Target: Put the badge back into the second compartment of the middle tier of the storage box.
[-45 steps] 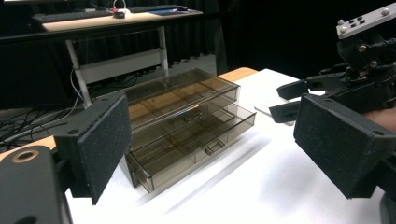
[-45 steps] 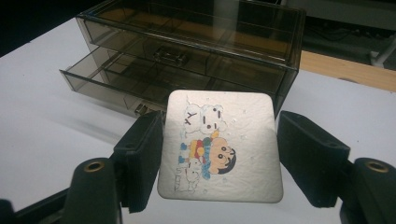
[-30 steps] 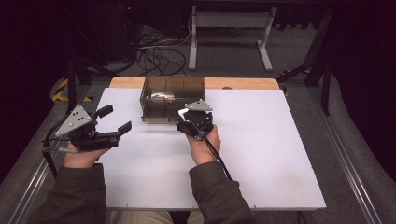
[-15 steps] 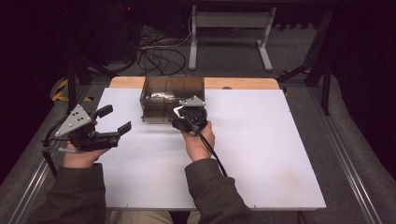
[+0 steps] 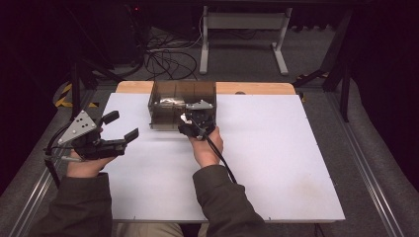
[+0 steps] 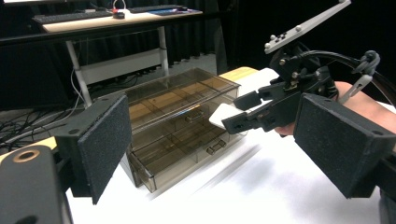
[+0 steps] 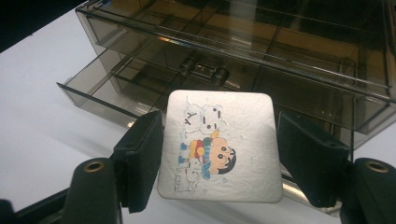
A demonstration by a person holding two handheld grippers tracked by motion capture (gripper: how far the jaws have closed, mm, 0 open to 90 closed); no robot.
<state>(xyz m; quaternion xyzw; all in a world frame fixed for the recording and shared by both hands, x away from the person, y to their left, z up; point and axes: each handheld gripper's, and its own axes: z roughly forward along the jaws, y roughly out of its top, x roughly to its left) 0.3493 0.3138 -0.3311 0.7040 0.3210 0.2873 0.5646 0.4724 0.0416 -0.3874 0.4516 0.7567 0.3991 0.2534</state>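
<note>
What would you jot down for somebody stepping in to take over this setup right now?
Right tongs: shut on the cartoon card, held flat in front of the smoky plastic drawer box.
Left tongs: open, holding nothing, hovering left of the box.
Box: at the far edge of the white table; its lower drawer is pulled partly out.
Done: card picked up and brought to the box, drawer open.
Left, probably: slip the card into the open drawer, let go, then push it shut.
</note>
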